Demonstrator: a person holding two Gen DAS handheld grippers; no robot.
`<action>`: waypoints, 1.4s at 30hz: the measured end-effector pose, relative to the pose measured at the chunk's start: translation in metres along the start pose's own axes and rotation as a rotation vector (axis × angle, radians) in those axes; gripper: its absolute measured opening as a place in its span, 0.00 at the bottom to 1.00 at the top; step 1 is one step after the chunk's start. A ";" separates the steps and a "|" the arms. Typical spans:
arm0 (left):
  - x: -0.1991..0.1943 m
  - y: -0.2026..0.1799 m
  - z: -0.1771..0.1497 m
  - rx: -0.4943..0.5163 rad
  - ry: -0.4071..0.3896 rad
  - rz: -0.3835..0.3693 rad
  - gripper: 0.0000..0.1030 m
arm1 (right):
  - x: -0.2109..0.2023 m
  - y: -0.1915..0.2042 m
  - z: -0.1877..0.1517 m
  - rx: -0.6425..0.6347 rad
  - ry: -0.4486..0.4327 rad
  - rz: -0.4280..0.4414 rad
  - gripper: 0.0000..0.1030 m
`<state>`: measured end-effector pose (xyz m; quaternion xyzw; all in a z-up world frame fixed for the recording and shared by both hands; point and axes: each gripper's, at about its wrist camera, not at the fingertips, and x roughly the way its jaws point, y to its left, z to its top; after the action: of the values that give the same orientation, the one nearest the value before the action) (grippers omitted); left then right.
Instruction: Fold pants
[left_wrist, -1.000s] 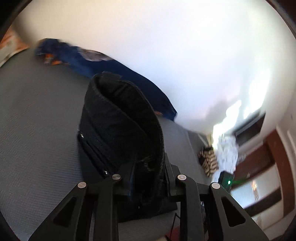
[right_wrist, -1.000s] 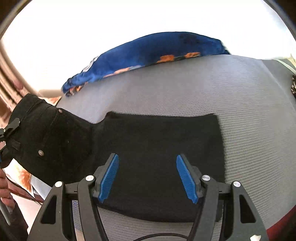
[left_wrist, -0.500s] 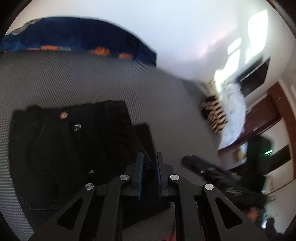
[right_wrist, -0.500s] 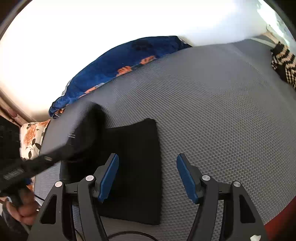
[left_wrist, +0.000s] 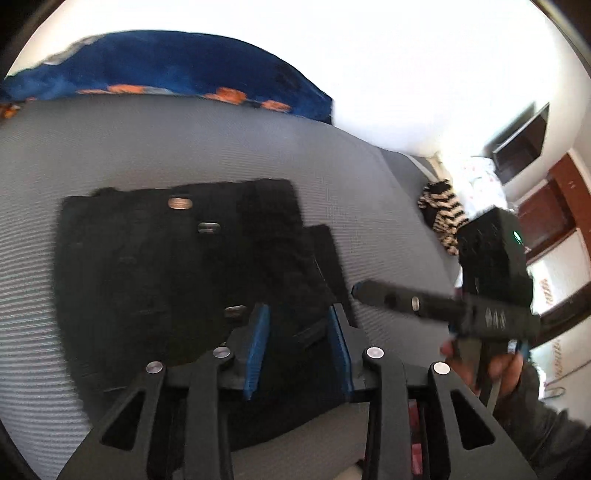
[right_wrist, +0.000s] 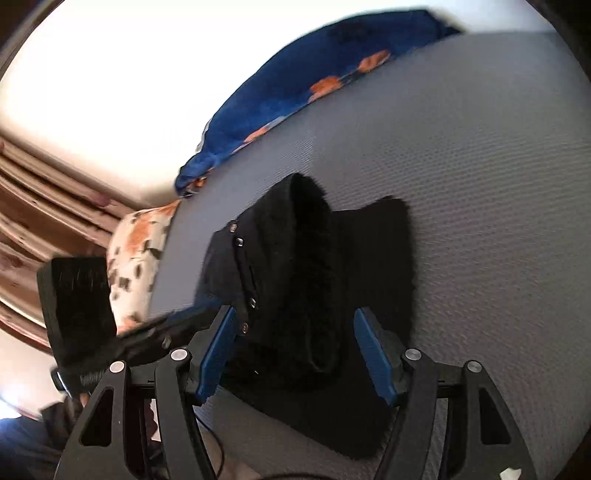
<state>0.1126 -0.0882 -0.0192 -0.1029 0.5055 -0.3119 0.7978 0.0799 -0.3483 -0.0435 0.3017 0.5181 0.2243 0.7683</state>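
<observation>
Left gripper (left_wrist: 298, 334) has just been spreading its jaws, and the blue pads (left_wrist: 256, 347) now stand clear of the black pants (left_wrist: 177, 280), released, though the near edge of the cloth sits between them and hides behind the fingers. Right gripper (right_wrist: 295, 350) hangs wide apart over that same folded bundle on the grey mattress (right_wrist: 480, 184), its pads (right_wrist: 373, 354) not pressing on it, with the bundle's near corner cut off behind the jaws. Motion blur smears the rivets and seams, and the blue floral blanket (left_wrist: 166, 70) along the far edge runs out of view.
</observation>
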 end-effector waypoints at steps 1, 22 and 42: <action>-0.003 0.006 -0.003 -0.004 -0.001 0.020 0.36 | 0.006 -0.001 0.003 0.007 0.017 0.010 0.62; -0.021 0.082 -0.030 -0.180 -0.047 0.199 0.41 | 0.074 -0.011 0.038 0.064 0.133 0.144 0.12; -0.002 0.052 -0.034 0.020 0.022 0.257 0.44 | 0.026 -0.014 -0.008 0.046 -0.031 -0.253 0.23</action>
<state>0.1025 -0.0413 -0.0590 -0.0259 0.5202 -0.2130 0.8267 0.0820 -0.3395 -0.0729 0.2550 0.5451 0.1089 0.7912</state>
